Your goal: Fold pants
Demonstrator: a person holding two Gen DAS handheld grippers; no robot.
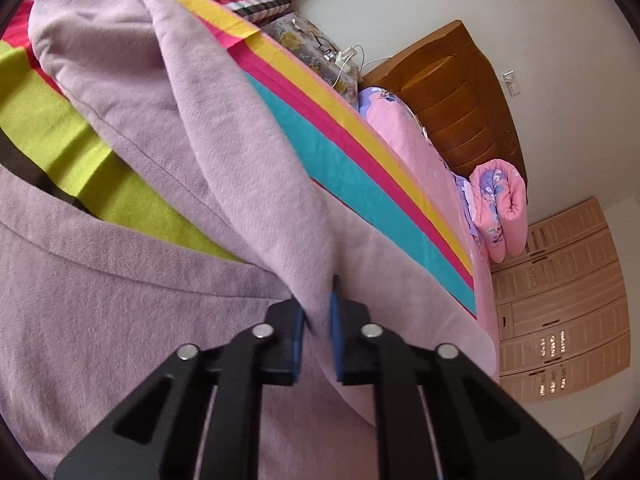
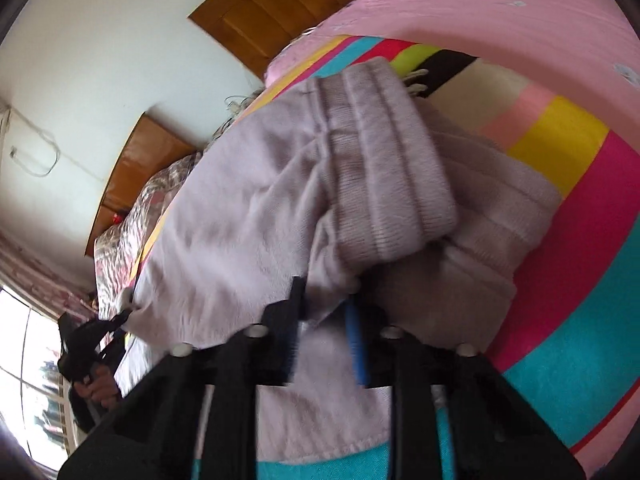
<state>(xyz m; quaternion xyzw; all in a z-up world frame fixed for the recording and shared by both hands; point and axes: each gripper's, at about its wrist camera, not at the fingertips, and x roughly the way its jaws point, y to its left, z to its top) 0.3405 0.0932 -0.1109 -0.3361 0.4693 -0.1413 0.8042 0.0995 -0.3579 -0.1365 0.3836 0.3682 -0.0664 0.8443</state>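
Lilac knit pants (image 1: 120, 280) are spread on a bed, over a striped blanket (image 1: 360, 168) with lime, teal, magenta and yellow bands; the blanket is used here as landmark. In the left wrist view a raised fold of the pants is pinched by the left gripper (image 1: 318, 320), its blue-padded fingers (image 1: 297, 332) clenched on the fabric, and the fold is drawn up into a ridge running away from the fingers across the blanket. More of the pants is seen flat below and to the left of that ridge, with a hem seam visible and the lime band showing between the layers. Beyond the blanket's far edge a pink floral quilt (image 1: 416, 132) is seen, with a rolled part of it (image 1: 500, 208) at the bed's edge, a wooden headboard (image 1: 460, 100) behind it and a beige wardrobe (image 1: 560, 292) further off. In the right wrist view, which is motion-blurred, the ribbed waistband (image 2: 384, 160) of the pants is seen folded over on top of the blanket, and the fabric edge just below it is gripped by the right gripper (image 2: 326, 312), fingers closed on the cloth. At the left of the blanket in that view, the other gripper (image 2: 92, 344) is seen clamped on a pants corner, held by a hand (image 2: 98, 392) near a bright window (image 2: 28, 380).
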